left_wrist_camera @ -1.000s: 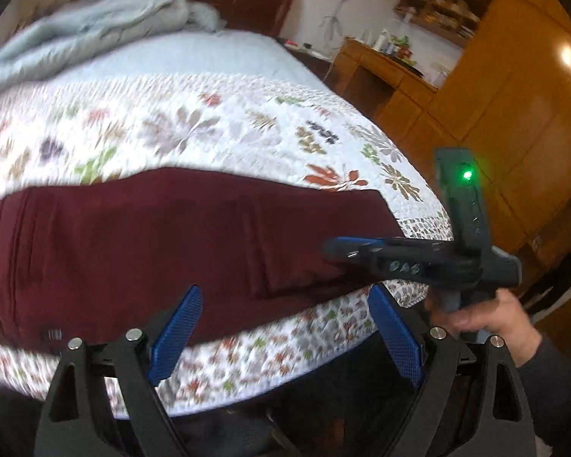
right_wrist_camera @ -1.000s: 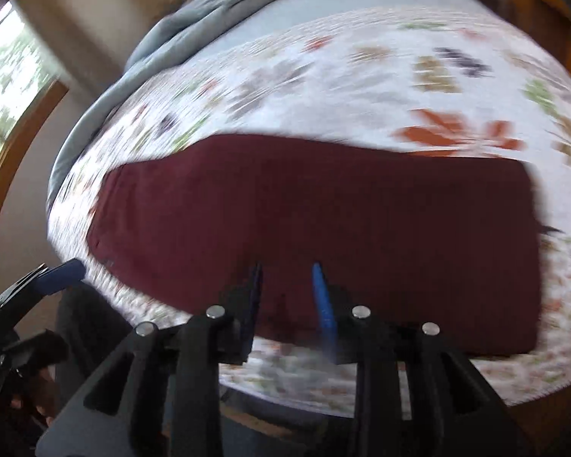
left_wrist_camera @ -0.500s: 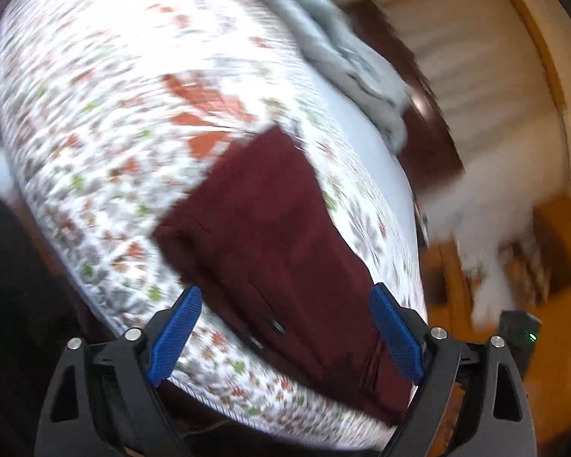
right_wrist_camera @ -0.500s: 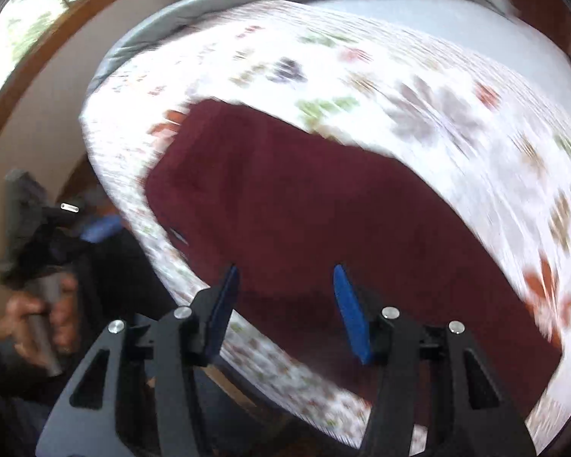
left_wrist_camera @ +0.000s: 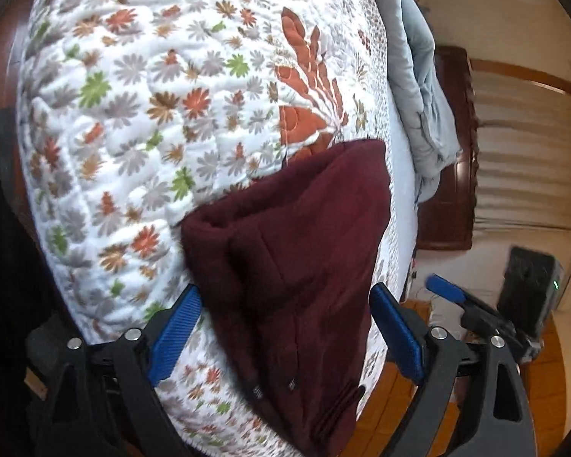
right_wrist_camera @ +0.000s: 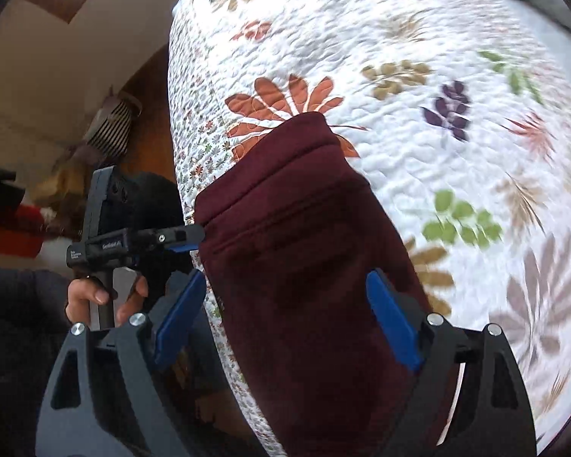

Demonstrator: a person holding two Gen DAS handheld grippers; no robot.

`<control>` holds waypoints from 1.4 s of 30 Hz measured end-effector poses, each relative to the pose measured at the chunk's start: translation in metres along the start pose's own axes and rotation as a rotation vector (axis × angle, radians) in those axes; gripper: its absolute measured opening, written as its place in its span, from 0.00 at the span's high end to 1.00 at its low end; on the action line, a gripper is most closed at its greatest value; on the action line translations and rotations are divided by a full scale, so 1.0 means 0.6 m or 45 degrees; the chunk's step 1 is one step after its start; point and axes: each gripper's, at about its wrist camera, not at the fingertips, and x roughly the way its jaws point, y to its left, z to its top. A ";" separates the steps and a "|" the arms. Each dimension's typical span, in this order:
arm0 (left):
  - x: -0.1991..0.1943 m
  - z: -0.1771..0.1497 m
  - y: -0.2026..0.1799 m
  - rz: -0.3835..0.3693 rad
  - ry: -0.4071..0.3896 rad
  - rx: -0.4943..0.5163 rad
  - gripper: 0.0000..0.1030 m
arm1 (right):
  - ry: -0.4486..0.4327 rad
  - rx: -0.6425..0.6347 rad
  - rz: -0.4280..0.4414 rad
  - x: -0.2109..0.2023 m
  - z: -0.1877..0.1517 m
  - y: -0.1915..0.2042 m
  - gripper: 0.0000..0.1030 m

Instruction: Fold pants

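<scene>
Tools are standing spread at both ends of the maroon pants (left_wrist_camera: 297, 266), and neither is pinching anything. The left tool (left_wrist_camera: 285, 331) is hanging with its blue pads wide, one at eight o'clock and one at four o'clock of the cloth, the end of the pants lying between them without being pressed; I judge it is placed there to straddle the fabric before a grip. The right tool (right_wrist_camera: 281, 320) has just been opening its jaws, and the pants (right_wrist_camera: 308, 266) are lying between its pads too, loose and not clamped.

The pants are lying as a long, already doubled strip on the floral quilt (left_wrist_camera: 141, 114) of the bed, close to its near edge, probably so that both ends are in reach from one standing spot. At two o'clock in the left view a grey blanket (left_wrist_camera: 418, 87) is bunched against the dark wooden headboard (left_wrist_camera: 453, 152).

In the right view, at nine o'clock, the person's left hand (right_wrist_camera: 102, 297) is gripping the other handle; white lettering is showing on that handle's body, too small to read.
</scene>
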 end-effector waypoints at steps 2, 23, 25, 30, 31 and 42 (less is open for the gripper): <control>0.009 0.000 0.004 -0.016 -0.023 -0.032 0.11 | 0.034 -0.020 -0.022 0.018 0.030 -0.015 0.15; 0.001 0.006 0.026 -0.078 0.006 -0.035 0.26 | 0.343 -0.114 0.245 0.198 0.192 -0.042 0.40; 0.002 0.011 0.029 -0.045 0.020 -0.036 0.36 | 0.350 -0.106 0.243 0.191 0.194 -0.041 0.53; -0.001 0.017 0.029 -0.061 0.042 -0.009 0.51 | 0.333 -0.093 0.220 0.157 0.185 -0.028 0.67; -0.003 0.017 0.024 -0.070 0.039 0.010 0.53 | 0.324 -0.092 0.208 0.152 0.185 -0.023 0.68; -0.043 -0.023 -0.104 -0.155 -0.007 0.377 0.63 | 0.165 -0.112 0.001 0.005 0.136 0.031 0.79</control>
